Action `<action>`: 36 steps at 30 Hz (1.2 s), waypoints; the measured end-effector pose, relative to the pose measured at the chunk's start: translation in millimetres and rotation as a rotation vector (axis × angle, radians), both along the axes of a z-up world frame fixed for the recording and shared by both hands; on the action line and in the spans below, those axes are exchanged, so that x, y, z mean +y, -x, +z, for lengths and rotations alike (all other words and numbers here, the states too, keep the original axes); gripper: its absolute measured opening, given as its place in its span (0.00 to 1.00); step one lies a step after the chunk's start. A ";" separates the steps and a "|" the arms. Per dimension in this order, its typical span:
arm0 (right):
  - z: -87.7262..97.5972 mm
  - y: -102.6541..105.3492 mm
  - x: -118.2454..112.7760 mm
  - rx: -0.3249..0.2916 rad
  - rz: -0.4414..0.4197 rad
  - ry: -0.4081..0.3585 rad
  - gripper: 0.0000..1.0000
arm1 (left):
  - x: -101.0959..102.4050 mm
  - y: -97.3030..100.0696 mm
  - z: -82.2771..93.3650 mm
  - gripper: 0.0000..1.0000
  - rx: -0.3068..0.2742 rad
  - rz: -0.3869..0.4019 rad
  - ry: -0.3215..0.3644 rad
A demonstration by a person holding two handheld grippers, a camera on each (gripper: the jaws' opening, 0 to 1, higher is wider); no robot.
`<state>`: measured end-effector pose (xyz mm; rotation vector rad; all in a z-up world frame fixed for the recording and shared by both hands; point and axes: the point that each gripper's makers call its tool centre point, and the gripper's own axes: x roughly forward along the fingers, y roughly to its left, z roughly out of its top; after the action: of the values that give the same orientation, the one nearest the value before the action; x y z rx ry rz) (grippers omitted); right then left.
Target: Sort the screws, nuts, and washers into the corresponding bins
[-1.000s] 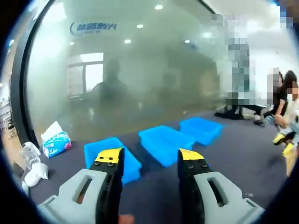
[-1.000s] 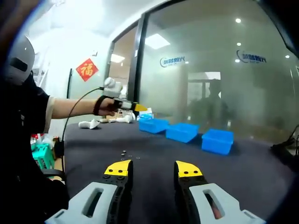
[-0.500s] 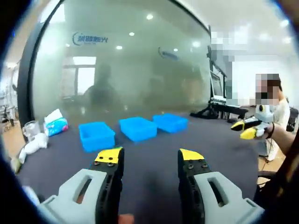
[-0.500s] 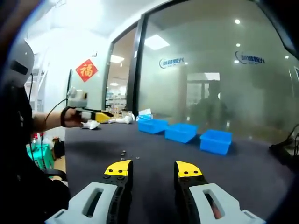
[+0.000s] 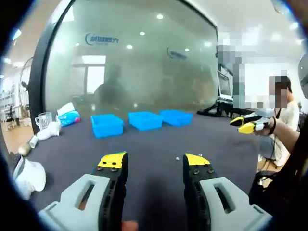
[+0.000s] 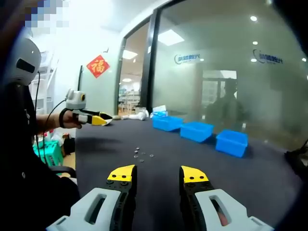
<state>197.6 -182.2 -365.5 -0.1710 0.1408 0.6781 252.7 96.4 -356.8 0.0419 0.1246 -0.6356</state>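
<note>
Three blue bins stand in a row on the dark table: (image 5: 107, 125), (image 5: 145, 120), (image 5: 176, 116), also in the right gripper view as bins (image 6: 167, 122), (image 6: 197, 131), (image 6: 232, 142). A small cluster of loose screws, nuts and washers (image 6: 142, 155) lies on the table ahead of my right gripper (image 6: 156, 174), which is open and holds nothing. My left gripper (image 5: 154, 161) is open and holds nothing too, with tiny parts (image 5: 177, 158) just beyond its tips. Each gripper appears in the other's view: left gripper (image 6: 94, 118), right gripper (image 5: 248, 124).
A tissue pack (image 5: 70, 117), a clear cup (image 5: 43, 120) and white objects (image 5: 31, 175) sit at the table's left end. A frosted glass wall (image 5: 144, 62) stands behind the bins. A person (image 5: 284, 120) stands at the right.
The left gripper has drawn back from near the bins toward the table's near left side and lowered. The right view shifted slightly toward the loose parts. Both stay open.
</note>
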 end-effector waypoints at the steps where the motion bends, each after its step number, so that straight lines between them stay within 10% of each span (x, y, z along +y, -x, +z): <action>1: -0.7 0.0 1.3 0.005 0.008 0.007 0.32 | 0.4 0.5 -0.3 0.45 0.001 -0.001 -0.001; 36: -12.5 6.7 12.4 0.018 0.117 0.048 0.33 | -37.9 1.6 -25.4 0.45 0.166 -0.336 -0.211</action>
<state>190.8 -169.8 -378.0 -0.2204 0.1654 0.7934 251.1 58.4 -382.2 0.2177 0.3497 -0.9594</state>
